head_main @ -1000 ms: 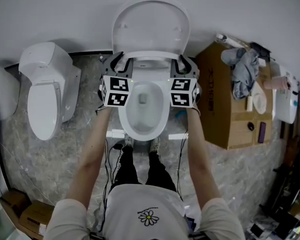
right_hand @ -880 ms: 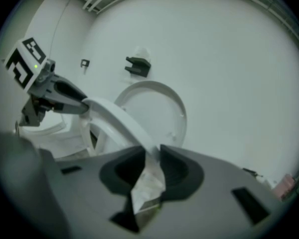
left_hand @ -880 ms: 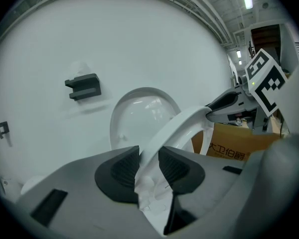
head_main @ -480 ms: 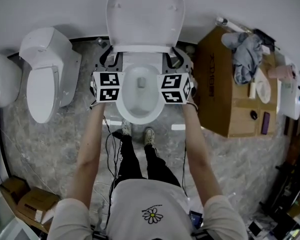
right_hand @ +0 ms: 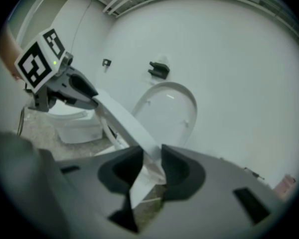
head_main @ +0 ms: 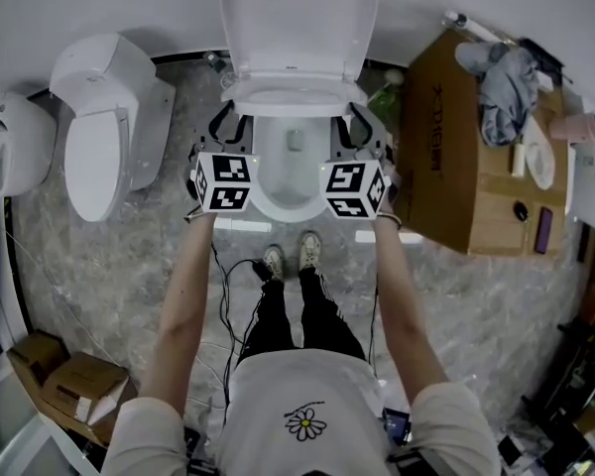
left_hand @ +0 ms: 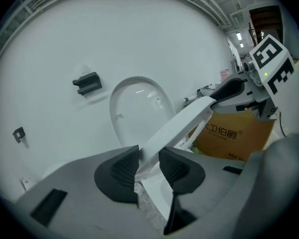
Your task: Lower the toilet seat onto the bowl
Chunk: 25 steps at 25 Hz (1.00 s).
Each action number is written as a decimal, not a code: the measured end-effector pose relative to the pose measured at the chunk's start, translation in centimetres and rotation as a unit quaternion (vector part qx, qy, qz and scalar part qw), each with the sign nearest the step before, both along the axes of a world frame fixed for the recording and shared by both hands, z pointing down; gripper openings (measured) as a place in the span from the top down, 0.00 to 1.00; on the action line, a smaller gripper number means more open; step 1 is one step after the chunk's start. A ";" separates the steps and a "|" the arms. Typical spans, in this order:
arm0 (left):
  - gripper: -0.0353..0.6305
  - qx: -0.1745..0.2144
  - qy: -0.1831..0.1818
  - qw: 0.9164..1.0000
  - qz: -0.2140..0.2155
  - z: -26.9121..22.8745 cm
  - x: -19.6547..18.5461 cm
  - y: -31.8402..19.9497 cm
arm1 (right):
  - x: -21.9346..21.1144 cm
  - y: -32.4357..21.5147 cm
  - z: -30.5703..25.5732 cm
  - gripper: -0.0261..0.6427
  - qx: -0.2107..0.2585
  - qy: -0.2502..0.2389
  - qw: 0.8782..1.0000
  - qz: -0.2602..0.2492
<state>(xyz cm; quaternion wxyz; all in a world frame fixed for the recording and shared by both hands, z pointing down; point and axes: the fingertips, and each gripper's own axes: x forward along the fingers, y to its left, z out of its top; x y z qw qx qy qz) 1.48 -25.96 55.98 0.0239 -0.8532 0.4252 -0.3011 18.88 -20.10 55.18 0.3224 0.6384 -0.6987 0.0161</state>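
The white toilet seat (head_main: 293,95) hangs partway down, tilted between the upright lid (head_main: 297,18) and the bowl (head_main: 278,206). My left gripper (head_main: 230,125) holds the seat's left side. In the left gripper view the seat (left_hand: 184,121) runs between the jaws of the left gripper (left_hand: 148,158), whose pads press on it. My right gripper (head_main: 360,127) is at the seat's right side. In the right gripper view the seat (right_hand: 122,121) lies between the jaws of the right gripper (right_hand: 152,166). These jaws are opening, and their pads still touch the seat.
A second white toilet (head_main: 104,142) stands to the left. At the right is a large cardboard box (head_main: 456,157) with a grey cloth (head_main: 511,77) on top. The person's feet (head_main: 288,256) and cables (head_main: 238,276) are just before the bowl. Small boxes (head_main: 69,385) sit at lower left.
The head view has shifted, so the toilet now sits higher in the frame. Both grippers have stayed on the seat's sides, and the seat's front edge has come further away from the lid.
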 end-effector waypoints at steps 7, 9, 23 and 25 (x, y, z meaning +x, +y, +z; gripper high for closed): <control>0.72 0.002 -0.021 0.999 0.025 1.5 -0.5 2.2 | -0.6 2.3 1.6 0.77 -0.007 0.010 1.000 0.011; 0.71 0.002 -0.022 0.999 0.031 1.9 -0.8 2.9 | -0.9 3.0 2.1 0.76 -0.006 0.008 1.000 0.016; 0.68 -0.035 -0.090 0.993 0.065 7.1 -2.4 8.6 | -2.3 8.9 7.3 0.72 -0.072 -0.035 0.996 0.025; 0.66 -0.047 -0.103 0.990 0.079 7.9 -2.6 9.3 | -2.5 9.6 8.0 0.71 -0.084 -0.032 0.996 0.023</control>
